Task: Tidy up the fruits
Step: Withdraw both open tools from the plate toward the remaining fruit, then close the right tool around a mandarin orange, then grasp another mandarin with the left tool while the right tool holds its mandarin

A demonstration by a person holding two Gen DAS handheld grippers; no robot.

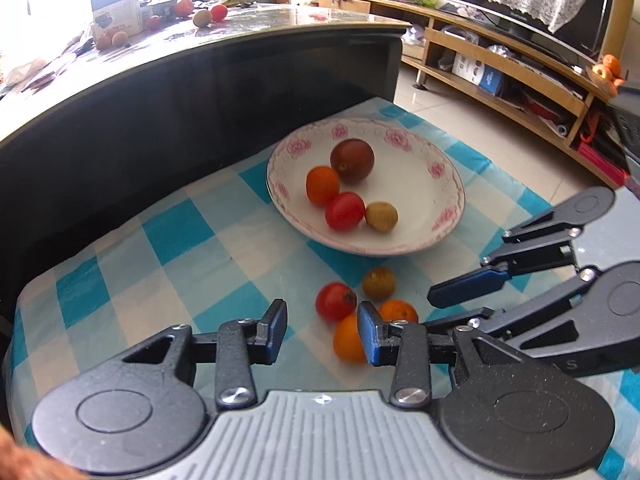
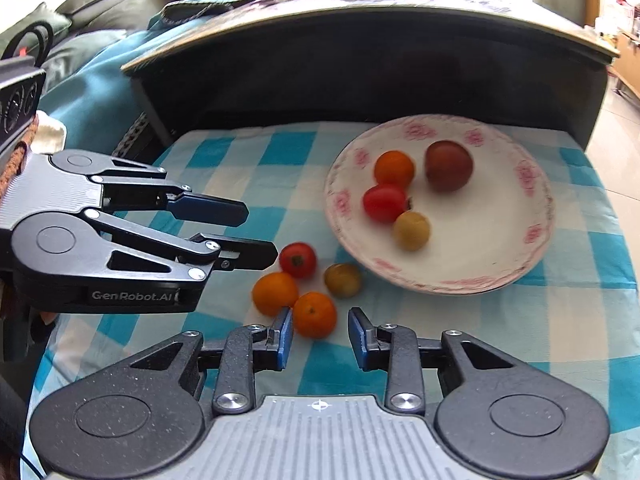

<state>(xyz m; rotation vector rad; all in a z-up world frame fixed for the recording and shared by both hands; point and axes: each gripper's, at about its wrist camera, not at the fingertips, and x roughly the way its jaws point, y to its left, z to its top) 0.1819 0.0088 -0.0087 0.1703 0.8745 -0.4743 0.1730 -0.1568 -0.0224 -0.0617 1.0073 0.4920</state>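
White china plate [image 1: 448, 184], pink floral rim, on blue-checked cloth [image 1: 176, 232]. Left wrist view: plate holds dark red fruit [image 1: 352, 161], orange fruit [image 1: 322, 185], red tomato [image 1: 344, 211], greenish fruit [image 1: 381, 216]. Four loose fruits [image 1: 362, 312] on cloth just before plate. Left gripper [image 1: 322, 330] jaws apart, empty, beside loose group.

Right wrist view: same four in plate [image 2: 520, 256]. Right gripper [image 2: 320, 330] jaws parted, nothing clamped; orange [image 2: 315, 314] just ahead of its fingers, apart from plate.

A dark glass-topped table [image 1: 200, 92] stands behind, a wooden TV stand [image 1: 500, 60] on pale tiled floor [image 1: 440, 96].
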